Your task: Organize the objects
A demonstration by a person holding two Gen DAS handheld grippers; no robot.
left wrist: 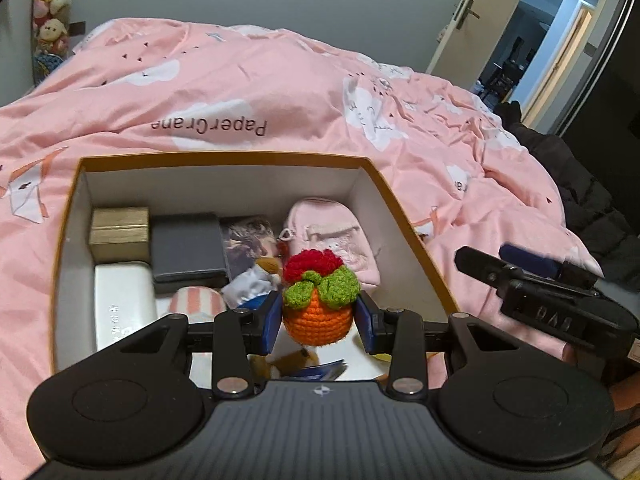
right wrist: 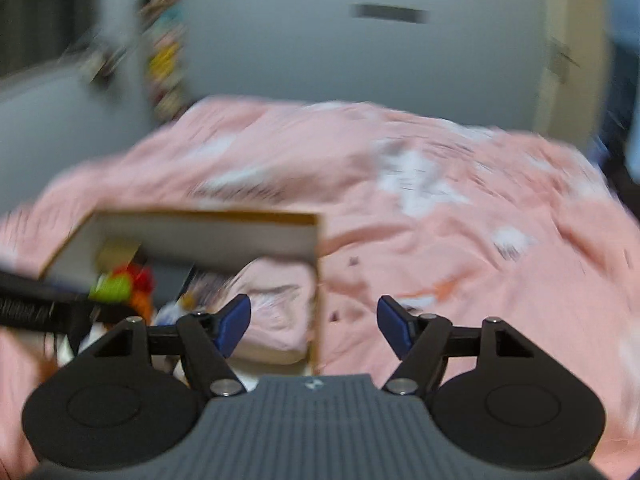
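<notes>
My left hand-held gripper point(left wrist: 318, 320) is clenched on the crochet toy point(left wrist: 319, 300): both blue pads point(left wrist: 269, 322) press against its orange body, one on each side. The toy has a red top and green leaves. It hangs above the open box point(left wrist: 404, 216), over the near part of the interior.

The box rests on the bed, on a pink duvet point(left wrist: 240, 80). Box contents, far row: a gold case point(left wrist: 119, 234) in the left corner, a grey case point(left wrist: 188, 248) beside it, a printed card point(left wrist: 246, 240), and a pink pouch point(left wrist: 332, 236) against the right wall. A white case point(left wrist: 122, 304) lies along the left wall, in front of the gold case. A striped pink item point(left wrist: 196, 300) sits just behind my left finger.

My right hand-held gripper point(right wrist: 314, 326) is released: its fingers stand apart with nothing clamped. It straddles the box's right wall point(right wrist: 316, 300), left finger over the interior, right finger over the duvet. The right wrist view is motion-blurred. In the left wrist view this gripper shows just outside the box's right wall.
</notes>
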